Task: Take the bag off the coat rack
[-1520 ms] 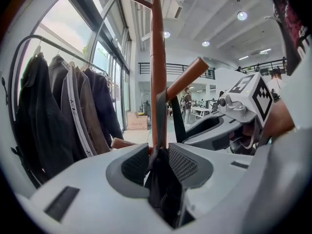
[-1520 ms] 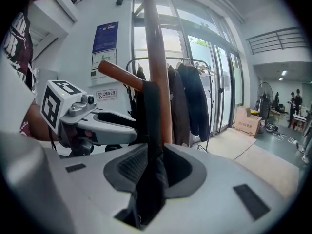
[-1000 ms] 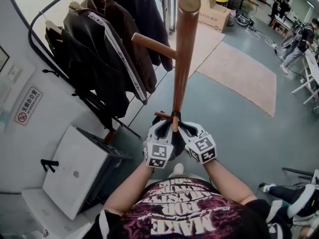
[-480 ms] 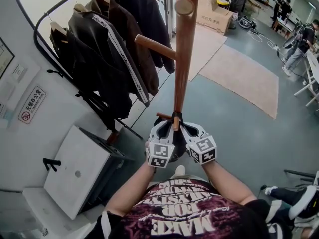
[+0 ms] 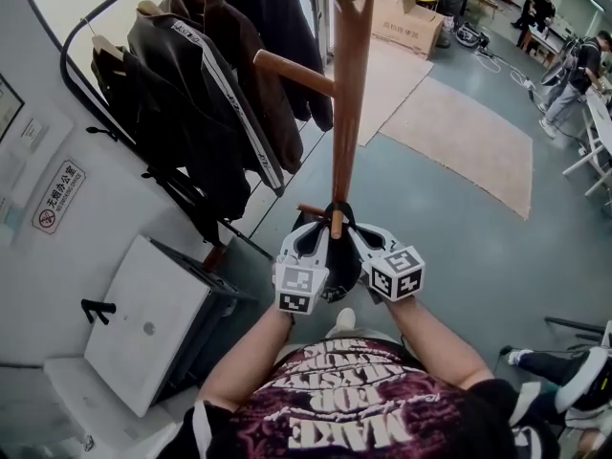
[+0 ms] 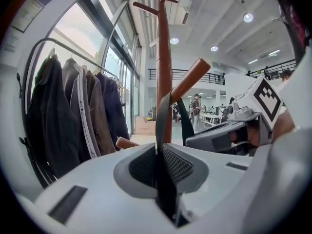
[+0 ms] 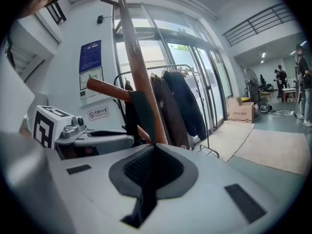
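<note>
Underfoot, grey-green floor (image 5: pixel 449 247) with two beige rugs (image 5: pixel 469 142). Dark jackets (image 5: pixel 191 94) hang on a rail at left, with a white cabinet (image 5: pixel 143 333) below them. A cardboard box (image 5: pixel 406 17) and people (image 5: pixel 579 75) are at the far end of the hall.

I'm at the wooden coat rack (image 5: pixel 346 94). The black bag (image 5: pixel 337 256) hangs off its lowest peg (image 5: pixel 333 223), close against the pole, between my two grippers.

Against a second ago:
- The marker cubes sit further apart and more of the bag shows between them.
- The right cube has rolled.
- Both sets of jaws have just been closing.

Left gripper (image 6: pixel 161 155) is pinched onto a strap (image 6: pixel 163 126), pads narrow with the webbing between them. Right gripper (image 7: pixel 153 155) is clamped nearly flat on the other strap (image 7: pixel 144 113).

Each strap runs long-axis up from the jaws to the peg, roughly along the pole. The bag body hangs below and is mostly hidden
</note>
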`<control>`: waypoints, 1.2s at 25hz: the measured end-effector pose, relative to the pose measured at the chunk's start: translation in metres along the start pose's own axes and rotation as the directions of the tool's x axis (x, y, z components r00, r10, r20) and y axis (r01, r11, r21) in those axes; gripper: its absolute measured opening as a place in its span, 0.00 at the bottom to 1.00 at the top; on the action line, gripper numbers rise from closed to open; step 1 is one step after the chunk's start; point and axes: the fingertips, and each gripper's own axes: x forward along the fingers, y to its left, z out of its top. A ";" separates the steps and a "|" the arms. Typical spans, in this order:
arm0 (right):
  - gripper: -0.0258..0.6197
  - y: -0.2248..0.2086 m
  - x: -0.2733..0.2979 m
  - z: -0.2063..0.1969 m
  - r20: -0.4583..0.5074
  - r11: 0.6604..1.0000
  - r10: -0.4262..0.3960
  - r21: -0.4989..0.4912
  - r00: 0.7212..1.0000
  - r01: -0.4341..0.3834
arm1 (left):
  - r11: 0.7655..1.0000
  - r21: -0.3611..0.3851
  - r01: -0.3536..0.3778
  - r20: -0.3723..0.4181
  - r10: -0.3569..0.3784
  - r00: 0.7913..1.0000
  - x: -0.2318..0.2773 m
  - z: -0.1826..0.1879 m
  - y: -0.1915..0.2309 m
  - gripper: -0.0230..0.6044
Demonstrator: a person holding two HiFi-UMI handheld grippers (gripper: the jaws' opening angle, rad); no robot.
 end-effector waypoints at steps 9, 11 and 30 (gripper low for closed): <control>0.05 0.002 -0.003 0.000 0.024 1.000 -0.006 0.025 1.000 0.005 | 1.000 -0.008 0.027 0.004 -0.027 1.000 -0.003 0.004 0.003 0.05; 0.05 0.003 -0.006 0.004 0.039 1.000 -0.007 0.027 0.999 0.006 | 0.999 -0.014 0.030 0.013 -0.030 0.999 -0.007 0.008 0.003 0.05; 0.05 0.074 -0.062 0.071 0.191 0.999 0.041 -0.031 0.981 -0.036 | 0.999 0.033 0.040 0.178 -0.046 0.983 -0.096 0.086 -0.007 0.05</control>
